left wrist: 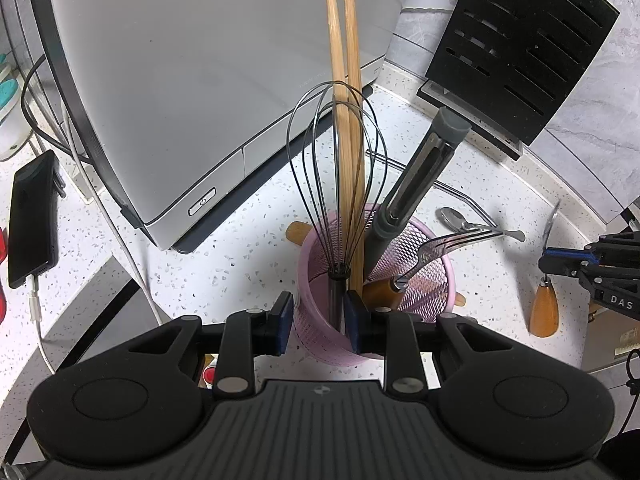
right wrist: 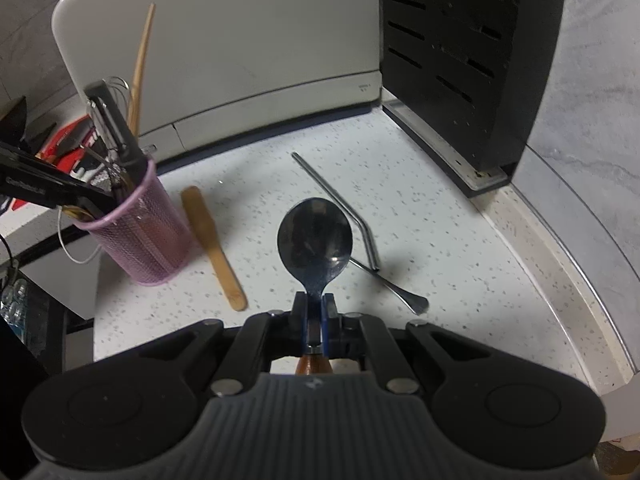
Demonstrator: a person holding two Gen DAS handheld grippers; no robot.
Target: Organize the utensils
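Observation:
A pink mesh cup holds a wire whisk, wooden chopsticks, a grey peeler and a fork. My left gripper straddles the cup's near rim and the whisk handle, one pad outside and one inside, partly open. My right gripper is shut on a wood-handled steel spoon, held above the counter with the bowl pointing forward. The cup also shows in the right wrist view at the left. The right gripper with the spoon appears in the left wrist view.
On the speckled white counter lie a wooden spatula, a bent steel straw and a small steel spoon. A black knife block stands back right, a white appliance behind. A phone lies at the left.

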